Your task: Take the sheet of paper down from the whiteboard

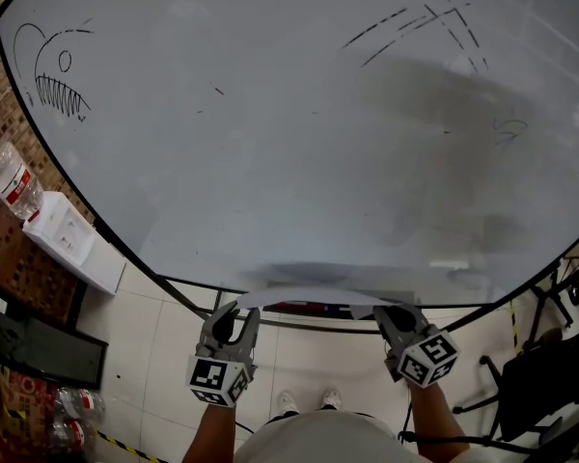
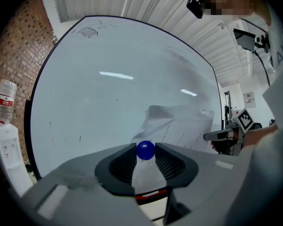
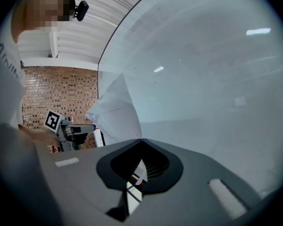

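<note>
The sheet of paper [image 1: 304, 297] hangs loose in front of the whiteboard's [image 1: 270, 143] bottom edge, bowed and creased between my two grippers. My right gripper [image 1: 391, 312] is shut on the sheet's right edge; in the right gripper view the paper [image 3: 114, 111] runs off to the left of the closed tips [image 3: 142, 141]. My left gripper [image 1: 236, 309] is at the sheet's left end. In the left gripper view its jaws [image 2: 145, 147] pinch a small blue ball magnet [image 2: 145, 150], with the paper [image 2: 181, 126] just beyond it.
A water dispenser [image 1: 69, 239] with a bottle [image 1: 10, 177] stands left of the board by a brick wall. A black chair [image 1: 540, 379] is at the right. Bottles [image 1: 72, 422] lie on the floor at the lower left. Pen sketches mark the board's upper corners.
</note>
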Motion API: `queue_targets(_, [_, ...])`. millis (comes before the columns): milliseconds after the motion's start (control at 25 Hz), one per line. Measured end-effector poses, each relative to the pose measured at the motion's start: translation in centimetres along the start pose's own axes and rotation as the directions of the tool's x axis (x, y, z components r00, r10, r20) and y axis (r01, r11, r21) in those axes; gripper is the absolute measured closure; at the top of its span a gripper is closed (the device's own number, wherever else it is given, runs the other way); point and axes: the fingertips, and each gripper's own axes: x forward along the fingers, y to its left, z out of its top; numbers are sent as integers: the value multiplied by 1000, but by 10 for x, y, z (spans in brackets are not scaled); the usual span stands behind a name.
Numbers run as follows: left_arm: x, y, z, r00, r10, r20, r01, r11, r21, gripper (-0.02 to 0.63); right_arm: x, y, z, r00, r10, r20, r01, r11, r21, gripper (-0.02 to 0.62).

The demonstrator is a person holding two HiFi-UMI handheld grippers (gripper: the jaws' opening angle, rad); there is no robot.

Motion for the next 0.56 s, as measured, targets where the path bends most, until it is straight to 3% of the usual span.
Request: queue_targets(560, [-1, 10, 1, 1000, 9, 3, -9, 1000, -7, 476, -8, -19, -2, 998, -68, 2, 67, 997, 48, 588])
